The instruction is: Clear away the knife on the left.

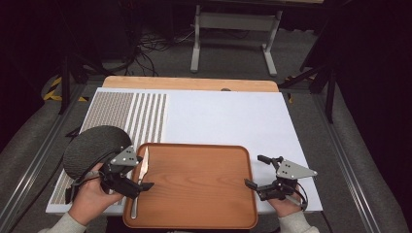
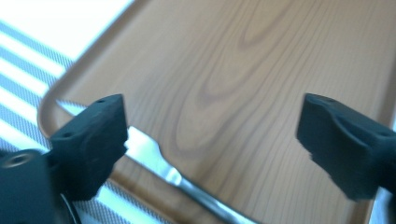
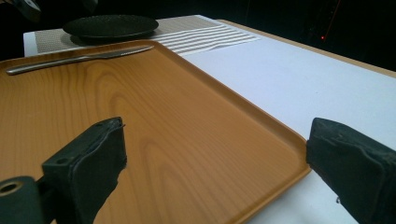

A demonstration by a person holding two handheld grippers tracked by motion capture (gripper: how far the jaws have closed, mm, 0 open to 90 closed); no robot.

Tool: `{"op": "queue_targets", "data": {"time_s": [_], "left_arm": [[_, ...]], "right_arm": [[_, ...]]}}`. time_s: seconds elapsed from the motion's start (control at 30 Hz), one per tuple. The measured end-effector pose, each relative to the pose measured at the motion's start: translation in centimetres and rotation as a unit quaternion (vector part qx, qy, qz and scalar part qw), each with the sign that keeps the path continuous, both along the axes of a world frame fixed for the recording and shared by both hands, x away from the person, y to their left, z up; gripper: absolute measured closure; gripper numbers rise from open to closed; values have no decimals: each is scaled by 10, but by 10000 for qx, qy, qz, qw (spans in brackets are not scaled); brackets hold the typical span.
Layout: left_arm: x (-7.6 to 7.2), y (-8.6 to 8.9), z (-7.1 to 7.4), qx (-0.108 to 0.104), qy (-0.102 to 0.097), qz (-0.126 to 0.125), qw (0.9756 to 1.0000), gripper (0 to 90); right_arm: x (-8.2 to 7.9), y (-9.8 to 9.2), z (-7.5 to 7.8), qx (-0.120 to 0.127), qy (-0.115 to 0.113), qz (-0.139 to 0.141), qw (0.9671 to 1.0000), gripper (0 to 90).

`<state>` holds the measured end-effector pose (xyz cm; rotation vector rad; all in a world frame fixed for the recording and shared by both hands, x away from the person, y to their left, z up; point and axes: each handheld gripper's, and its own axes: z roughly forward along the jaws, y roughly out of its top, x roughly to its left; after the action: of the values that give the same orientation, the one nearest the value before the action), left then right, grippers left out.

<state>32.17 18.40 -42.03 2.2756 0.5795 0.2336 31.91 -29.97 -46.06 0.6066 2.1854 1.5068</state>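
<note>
Left tool [image 1: 141, 182] hung over the left edge of the wooden tray [image 1: 204, 194], jaws spread wide with nothing pinched between them. The table knife [image 1: 141, 177] lay flat along the tray's left rim, blade toward the far side, handle toward the person. In the left gripper view the knife [image 2: 154, 161] ran below and just beside the left-hand jaw, no pad pressing on it. Judged: the knife had been set down in the tray and the release was the step in hand.

To finish it well, as I judged: lift the left tool straight clear before swinging away, so an open jaw does not catch the handle and drag or spin the knife. The blade sat close against the rim; a sideways nudge could ride it up onto the edge.

Right tool [image 1: 265, 187] hovered at the tray's right edge, jaws likewise spread, holding nothing. In the right gripper view one jaw stood over the tray [image 3: 140, 140] and the other over the white desk [image 3: 303, 79].

Views compared: the high view gave the overall layout, with the dark round plate [image 1: 94, 148] on the striped placemat [image 1: 141, 114] just left of the tray. The right gripper view gave a low side look across the tray, showing the knife [image 3: 79, 57] lying flat in full length with the plate [image 3: 112, 25] beyond it. The left gripper view alone showed the clearance between jaw and knife.
</note>
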Motion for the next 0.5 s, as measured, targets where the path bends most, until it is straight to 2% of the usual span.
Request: {"op": "queue_targets", "data": {"time_s": [0.07,0.1,0.13,0.23,0.3,0.4,0.43,0.5], "left_arm": [[-3,5,-1,-179,-215,-27,9996,40],[-6,8,-2,-292,-411,32,9987,27],[-8,10,-2,-374,-522,63,9979,20],[-16,17,-8,-660,-906,43,9937,24],[-19,23,-12,-878,-1043,36,9907,22],[-22,33,-21,-1336,-1064,58,9853,19],[-22,40,-28,-1629,-1046,110,9810,18],[-25,47,-36,-1912,-1172,348,9739,19]], "right_arm": [[0,-1,0,-12,-7,-7,10000,56],[0,-1,0,-3,-7,-11,10000,56],[0,-1,0,18,-13,1,10000,55],[-1,-1,0,28,-12,1,10000,55],[-1,-1,0,37,-26,-2,10000,55],[-2,-1,1,48,-30,4,10000,54],[-2,-1,1,67,-29,2,10000,54],[-3,-2,1,143,-56,-1,9999,52]]}}
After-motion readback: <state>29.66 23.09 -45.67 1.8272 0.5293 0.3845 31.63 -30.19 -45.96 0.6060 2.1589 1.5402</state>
